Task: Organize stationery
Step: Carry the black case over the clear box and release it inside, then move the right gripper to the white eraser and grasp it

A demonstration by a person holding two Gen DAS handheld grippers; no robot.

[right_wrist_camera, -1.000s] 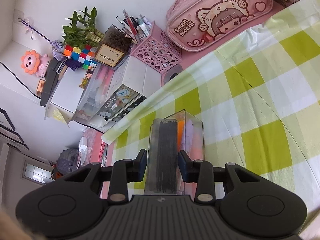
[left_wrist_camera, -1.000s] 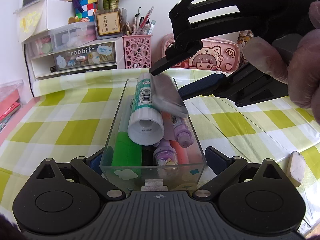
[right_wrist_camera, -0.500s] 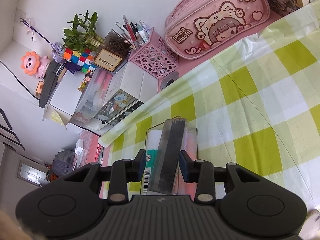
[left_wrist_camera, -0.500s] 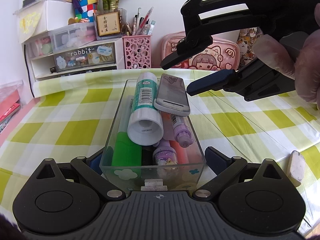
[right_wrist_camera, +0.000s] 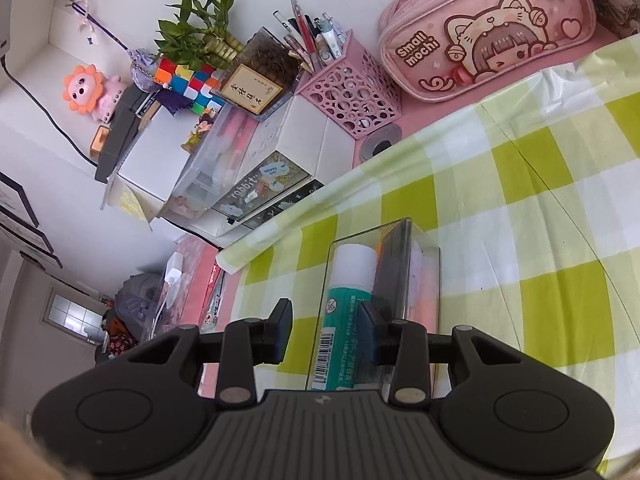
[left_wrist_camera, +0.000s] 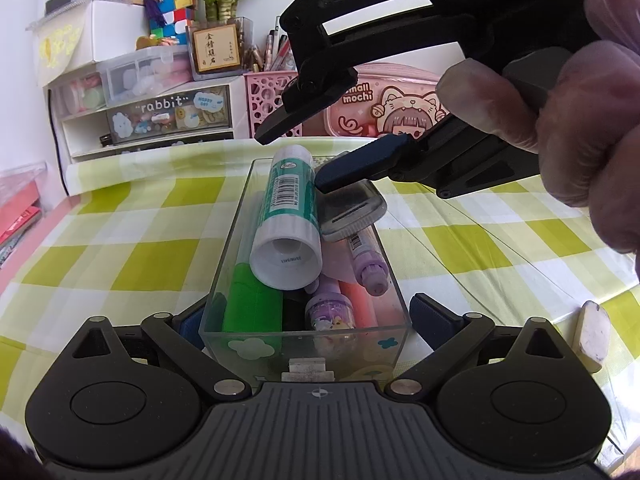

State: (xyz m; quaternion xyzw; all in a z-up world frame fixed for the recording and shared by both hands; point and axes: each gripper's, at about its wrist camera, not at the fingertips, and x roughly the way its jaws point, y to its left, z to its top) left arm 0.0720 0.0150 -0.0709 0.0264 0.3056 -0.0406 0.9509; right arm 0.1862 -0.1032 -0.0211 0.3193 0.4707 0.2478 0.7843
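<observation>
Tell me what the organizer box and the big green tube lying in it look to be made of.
Organizer box: looks like clear rigid plastic, acrylic maybe; the pens show through its glossy walls, and the edges are sharp and straight. Green tube: smooth plastic by its look, with a glossy printed teal label bearing a barcode and a matte white cap end.

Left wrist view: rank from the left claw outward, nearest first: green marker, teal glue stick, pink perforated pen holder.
1. Green marker, in the clear box's near left corner.
2. Teal glue stick, propped mid-box.
3. Pink perforated pen holder, at the back.
</observation>
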